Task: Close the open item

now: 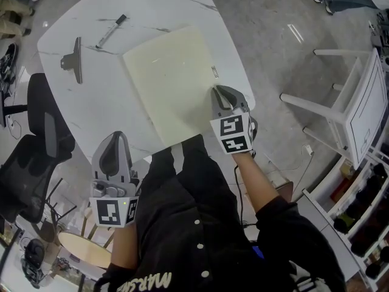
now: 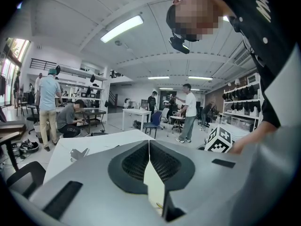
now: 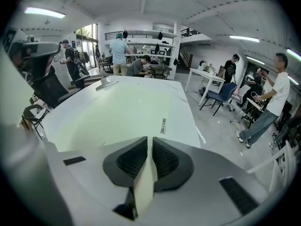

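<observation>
The pale cream, flat square folder [image 1: 173, 81] lies shut just ahead-left of the closed, empty right gripper [image 1: 220, 92], so closing looks finished, while the left gripper [image 1: 115, 139], likewise closed, hangs back.

White marble with thin grey veins covers the bench [image 1: 91, 108]. The flat item [image 1: 170, 84] at twelve o'clock is pale cream-yellow. The left hand-held gripper [image 1: 115, 136] and right hand-held gripper [image 1: 217, 90] are grey, dark-padded, with black-and-white square markers. The pen [image 1: 110, 31] at eleven o'clock is pale, black-capped.
</observation>
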The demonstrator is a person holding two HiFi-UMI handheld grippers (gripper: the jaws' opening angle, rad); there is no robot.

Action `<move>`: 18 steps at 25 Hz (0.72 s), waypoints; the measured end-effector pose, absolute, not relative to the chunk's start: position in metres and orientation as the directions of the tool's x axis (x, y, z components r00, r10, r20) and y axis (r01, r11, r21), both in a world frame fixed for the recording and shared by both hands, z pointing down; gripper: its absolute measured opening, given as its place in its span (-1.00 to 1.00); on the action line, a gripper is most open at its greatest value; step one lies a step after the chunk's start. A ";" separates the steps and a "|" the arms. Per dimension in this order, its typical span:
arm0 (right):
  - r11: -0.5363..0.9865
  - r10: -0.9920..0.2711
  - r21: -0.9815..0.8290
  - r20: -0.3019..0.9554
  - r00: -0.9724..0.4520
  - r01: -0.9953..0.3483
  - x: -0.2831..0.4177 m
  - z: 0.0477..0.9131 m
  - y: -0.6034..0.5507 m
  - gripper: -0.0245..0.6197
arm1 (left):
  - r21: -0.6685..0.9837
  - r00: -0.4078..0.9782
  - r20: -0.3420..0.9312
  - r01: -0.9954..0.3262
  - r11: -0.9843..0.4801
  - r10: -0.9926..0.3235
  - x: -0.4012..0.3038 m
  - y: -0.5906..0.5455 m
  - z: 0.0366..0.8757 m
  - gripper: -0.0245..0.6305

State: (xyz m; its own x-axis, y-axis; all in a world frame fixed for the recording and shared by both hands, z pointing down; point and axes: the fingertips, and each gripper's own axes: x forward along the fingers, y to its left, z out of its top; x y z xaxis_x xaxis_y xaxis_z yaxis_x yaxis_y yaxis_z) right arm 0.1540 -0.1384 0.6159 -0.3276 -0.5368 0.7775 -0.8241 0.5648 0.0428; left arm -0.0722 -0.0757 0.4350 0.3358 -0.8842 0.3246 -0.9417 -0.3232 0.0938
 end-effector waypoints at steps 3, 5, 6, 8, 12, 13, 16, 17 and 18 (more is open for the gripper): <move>0.563 -0.529 0.029 0.781 -0.333 -0.826 0.154 0.615 -0.138 -0.76 | 0.094 0.336 0.320 -0.942 -0.324 -0.886 -0.072 -0.076 0.433 -0.87; 0.556 -0.530 0.020 0.778 -0.337 -0.831 0.155 0.612 -0.140 -0.75 | 0.092 0.336 0.314 -0.942 -0.324 -0.888 -0.072 -0.076 0.431 -0.87; 0.552 -0.535 0.019 0.775 -0.336 -0.834 0.156 0.610 -0.141 -0.76 | 0.091 0.336 0.311 -0.942 -0.324 -0.889 -0.073 -0.076 0.430 -0.87; 0.545 -0.544 0.020 0.770 -0.335 -0.838 0.159 0.606 -0.142 -0.77 | 0.089 0.334 0.306 -0.942 -0.323 -0.891 -0.073 -0.075 0.427 -0.87; 0.551 -0.558 0.002 0.745 -0.366 -0.835 0.160 0.595 -0.143 -0.77 | 0.085 0.333 0.293 -0.943 -0.323 -0.896 -0.073 -0.076 0.422 -0.87; 0.554 -0.563 -0.003 0.736 -0.377 -0.833 0.159 0.592 -0.144 -0.77 | 0.084 0.334 0.288 -0.942 -0.324 -0.897 -0.073 -0.076 0.421 -0.87; 0.569 -0.568 0.006 0.727 -0.387 -0.822 0.157 0.586 -0.146 -0.77 | 0.083 0.334 0.279 -0.942 -0.324 -0.900 -0.073 -0.078 0.418 -0.87; 0.573 -0.568 0.012 0.727 -0.386 -0.820 0.156 0.584 -0.146 -0.76 | 0.087 0.333 0.281 -0.943 -0.322 -0.900 -0.073 -0.077 0.417 -0.87; 0.575 -0.569 0.015 0.726 -0.386 -0.818 0.156 0.583 -0.146 -0.77 | 0.089 0.332 0.281 -0.943 -0.320 -0.900 -0.073 -0.077 0.416 -0.87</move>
